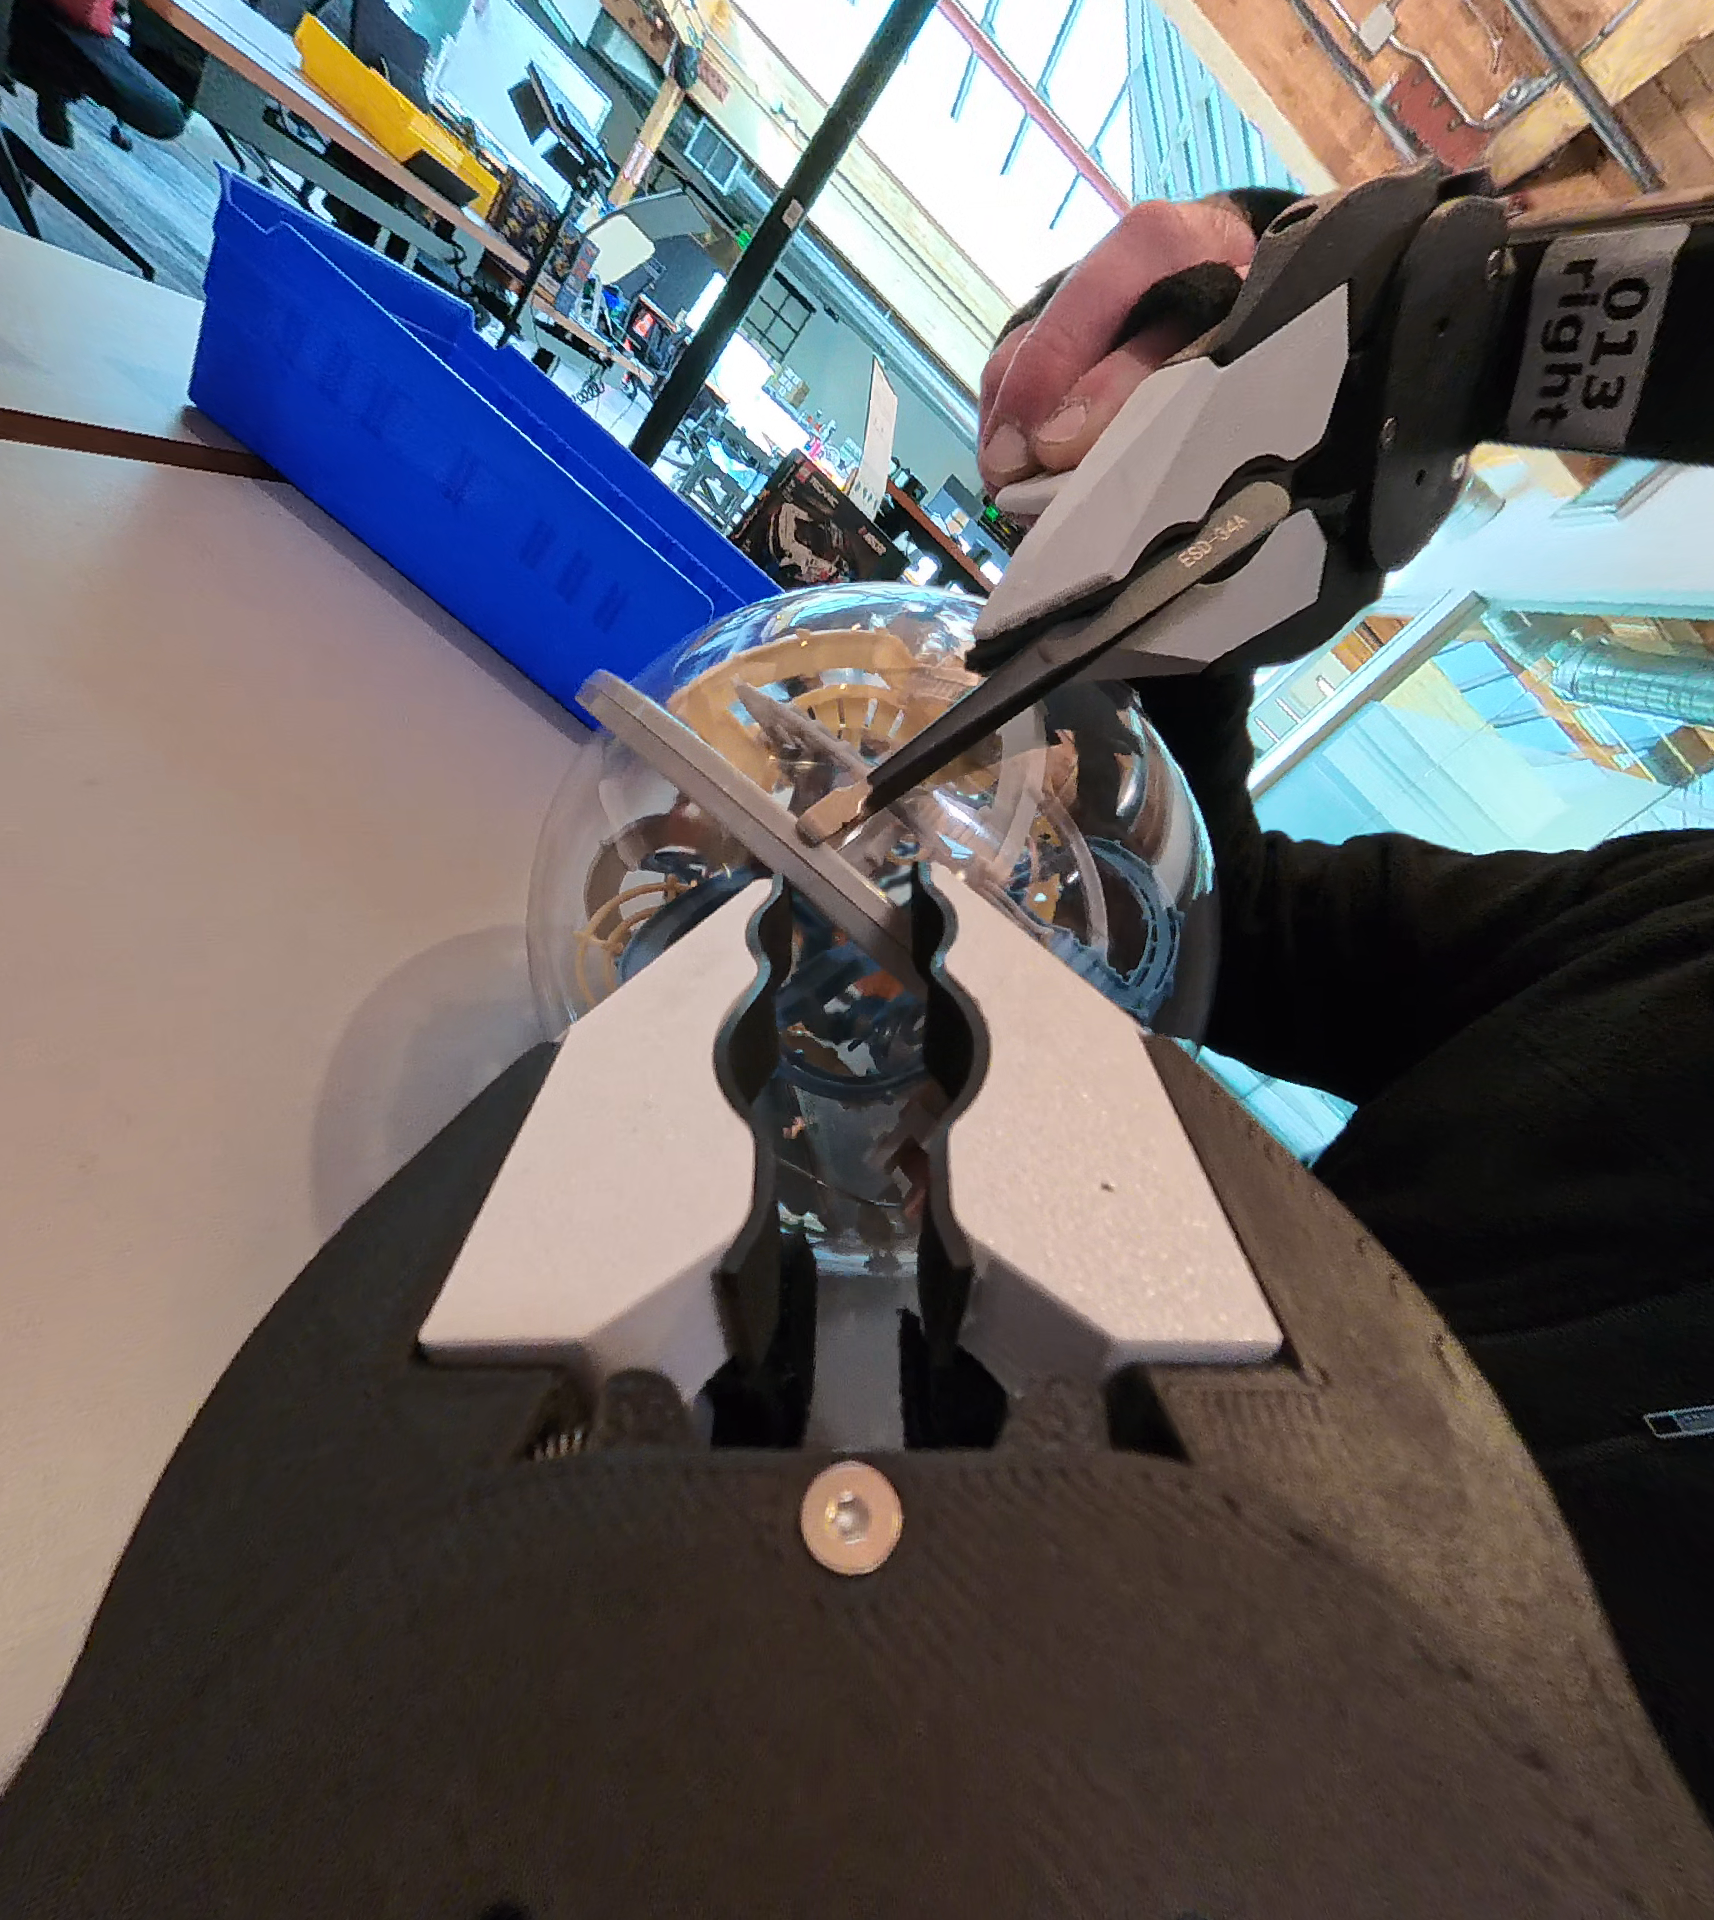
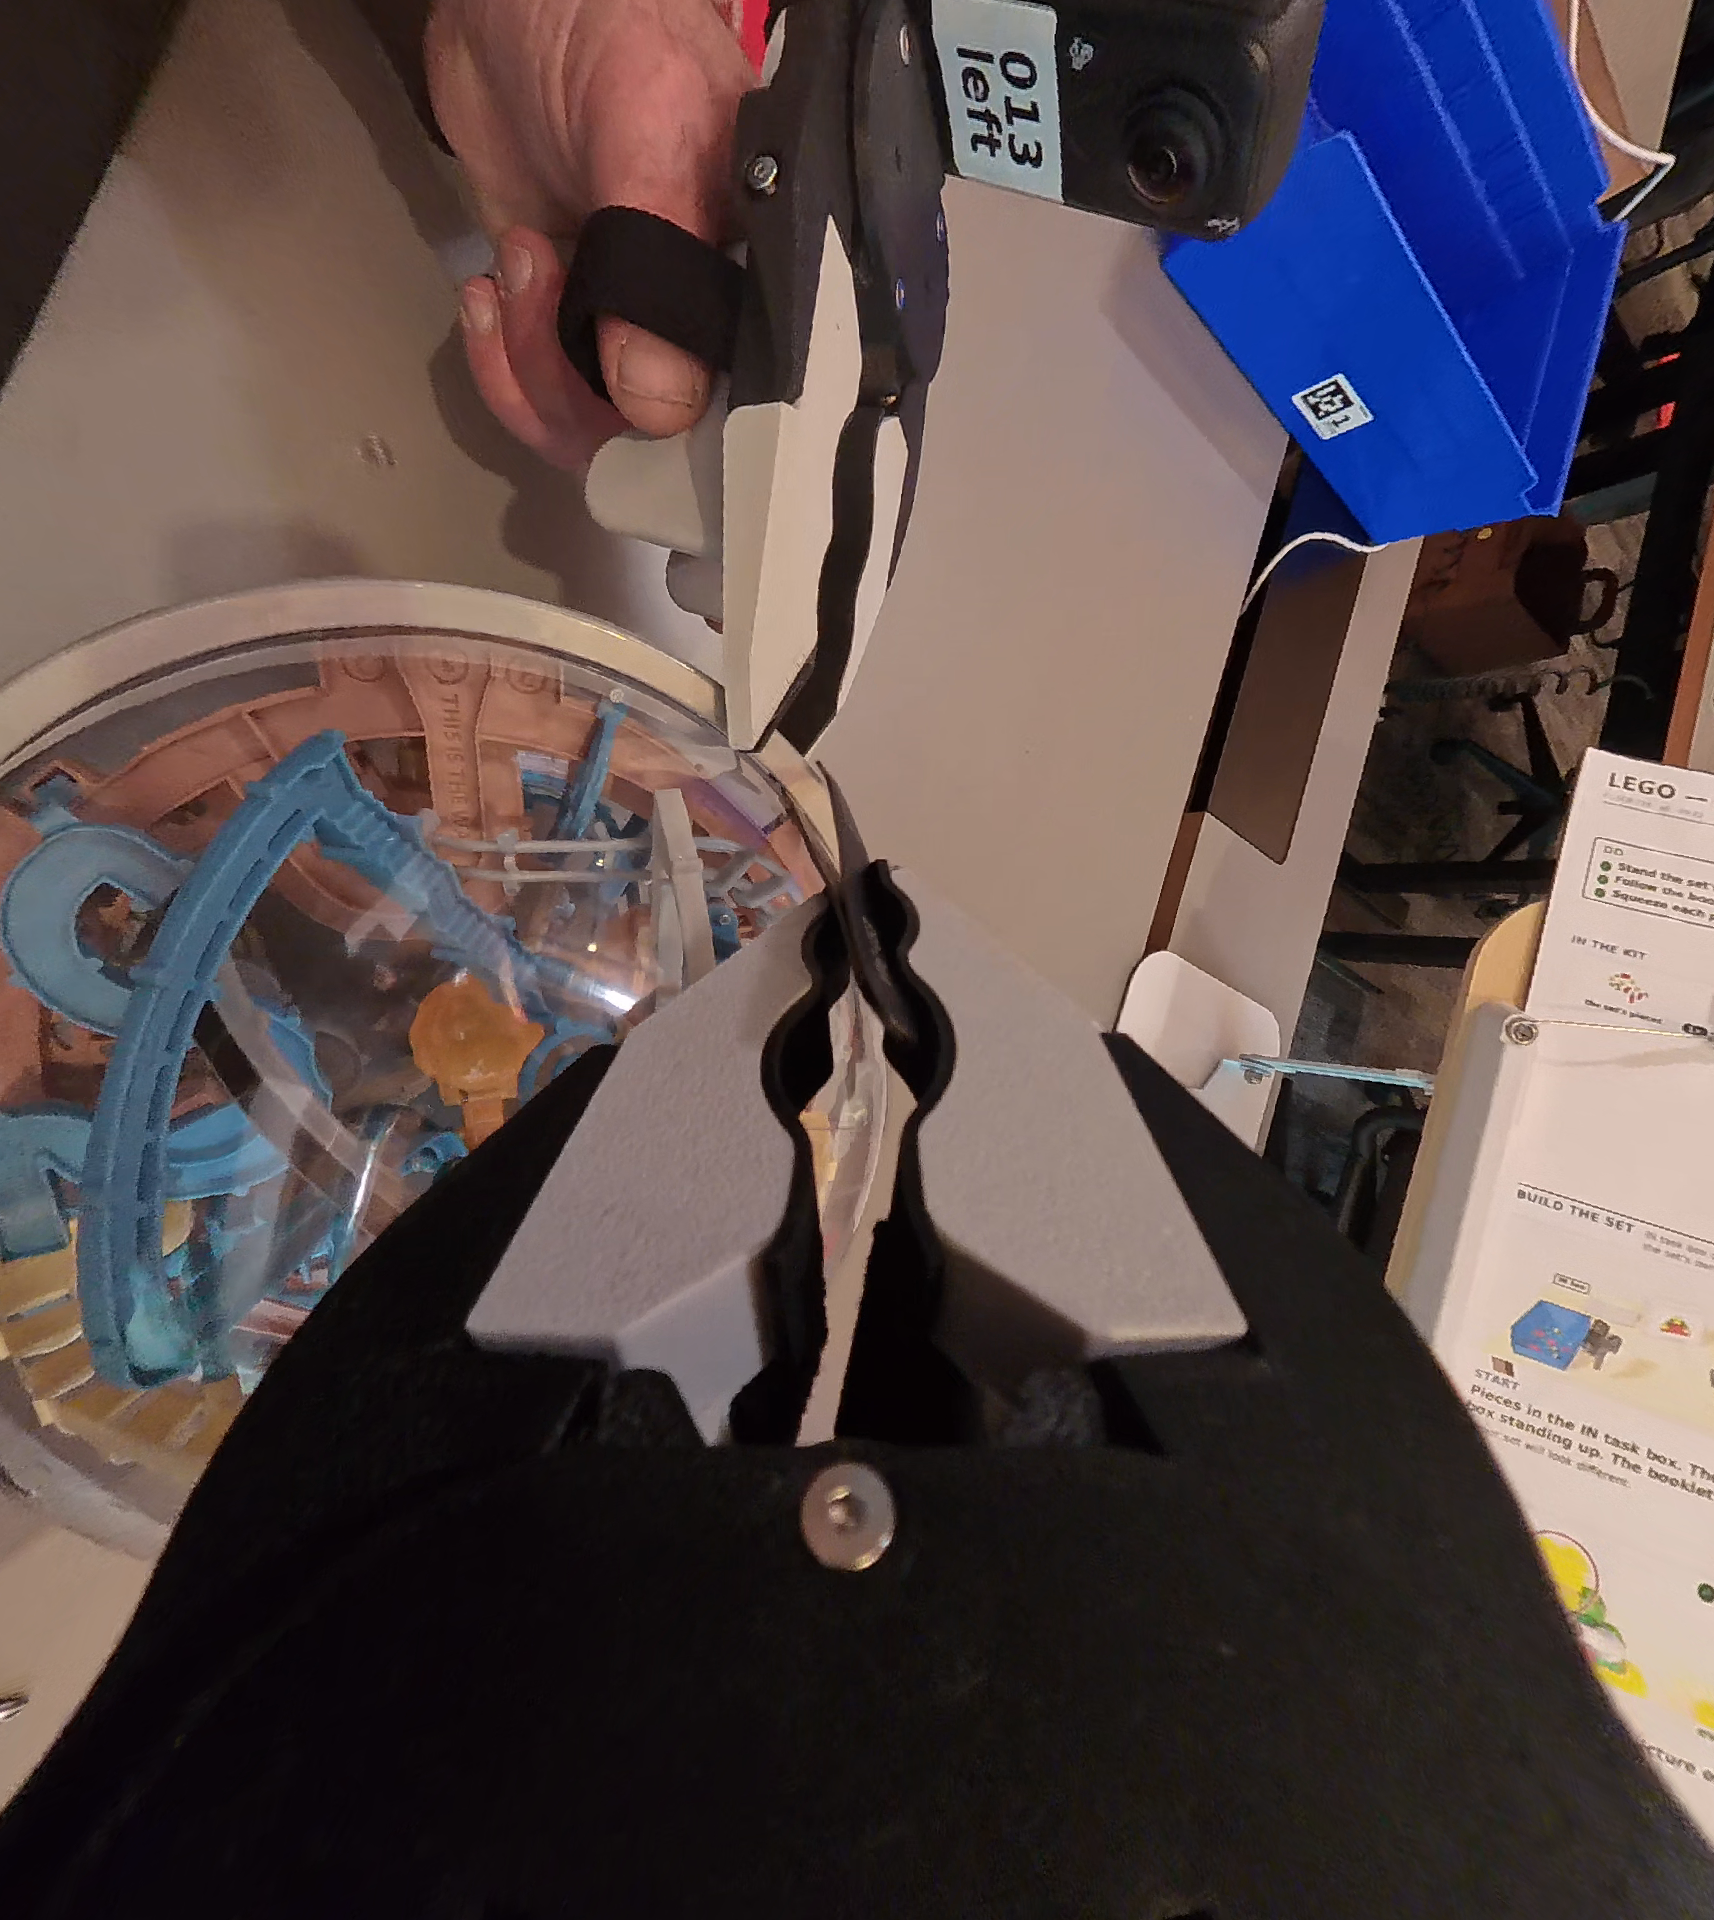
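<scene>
**Inspector:** Location of the clear plastic maze sphere [image 2: 313, 987]?

**Assessor:** It is on the white bench [image 2: 1040, 623], with blue, tan and yellow tracks inside and a flat grey ring [image 2: 209, 634] round its middle. The ring stands tilted.

**Inspector:** What does the right wrist view add?

**Assessor:** It looks down through the dome at the tracks. It also shows the left gripper [image 2: 785, 717] from the side, its tips meeting the ring's rim. A printed instruction sheet [image 2: 1663, 1143] appears only here, to the right.

**Inspector:** And the left wrist view?

**Assessor:** The ring's edge crosses between the left fingers [image 1: 1019, 1039], which are clenched on it. Only this view shows the tips of the black tweezers [image 1: 998, 717], with a small tan piece [image 1: 832, 816] at them against the ring's face. I cannot tell whether the piece is pinched or merely touched.

**Inspector:** State of the right gripper [image 2: 868, 883]?

**Assessor:** Its fingers are clamped on the tweezers, which jut forward past the tips.

**Inspector:** Poses?

**Assessor:** The right hand [image 1: 1092, 343] comes in from the upper right, angled down toward the sphere, with a black sleeve [image 1: 1455, 987] below it. The left hand [image 2: 604, 156] is low beside the bench, one digit through a black strap.

**Inspector:** Surroundings?

**Assessor:** A blue plastic bin [image 1: 417, 436] stands on the bench just beyond the sphere.
</scene>
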`<state>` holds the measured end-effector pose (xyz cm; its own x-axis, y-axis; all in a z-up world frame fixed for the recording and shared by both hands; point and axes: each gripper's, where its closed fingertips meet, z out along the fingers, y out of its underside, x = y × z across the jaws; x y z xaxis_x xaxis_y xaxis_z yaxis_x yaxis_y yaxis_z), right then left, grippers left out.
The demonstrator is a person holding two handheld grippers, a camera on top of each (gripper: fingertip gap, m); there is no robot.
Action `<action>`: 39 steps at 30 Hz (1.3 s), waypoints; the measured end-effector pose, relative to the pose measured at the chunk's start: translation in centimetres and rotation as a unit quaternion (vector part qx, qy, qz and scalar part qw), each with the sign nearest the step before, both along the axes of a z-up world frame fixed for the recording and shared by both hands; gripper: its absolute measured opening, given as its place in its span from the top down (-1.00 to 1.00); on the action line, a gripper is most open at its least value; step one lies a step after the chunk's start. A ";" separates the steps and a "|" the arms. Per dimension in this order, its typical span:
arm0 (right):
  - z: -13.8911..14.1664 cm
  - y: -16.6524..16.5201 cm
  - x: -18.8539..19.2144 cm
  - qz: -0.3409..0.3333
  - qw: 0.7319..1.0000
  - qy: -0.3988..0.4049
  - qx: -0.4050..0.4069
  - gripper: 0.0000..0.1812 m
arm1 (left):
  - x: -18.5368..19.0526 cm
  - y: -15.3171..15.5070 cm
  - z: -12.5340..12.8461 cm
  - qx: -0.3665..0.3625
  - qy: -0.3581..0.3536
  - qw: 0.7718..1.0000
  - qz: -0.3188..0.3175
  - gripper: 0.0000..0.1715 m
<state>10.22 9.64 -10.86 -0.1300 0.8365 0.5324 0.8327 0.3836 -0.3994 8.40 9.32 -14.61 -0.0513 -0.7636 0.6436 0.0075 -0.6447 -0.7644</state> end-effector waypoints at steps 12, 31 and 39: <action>-0.8 -0.6 0.2 0.000 0.998 -0.025 -0.065 1.00 | 1.7 -0.8 -1.0 -0.021 0.005 1.000 0.003 0.81; -3.2 -1.8 0.9 -0.050 0.989 0.047 -0.128 1.00 | 1.2 -6.5 5.0 0.113 -0.051 0.992 0.001 0.75; -1.5 -1.4 1.9 -0.109 0.963 0.172 -0.178 1.00 | 2.3 -12.2 6.0 0.293 0.010 0.955 -0.049 0.54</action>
<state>12.15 8.19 -12.33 0.2021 0.9614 0.1865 0.6736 0.0017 -0.7391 10.70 -2.87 -8.64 -0.1342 -0.9849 0.1097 -0.0488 -0.1040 -0.9934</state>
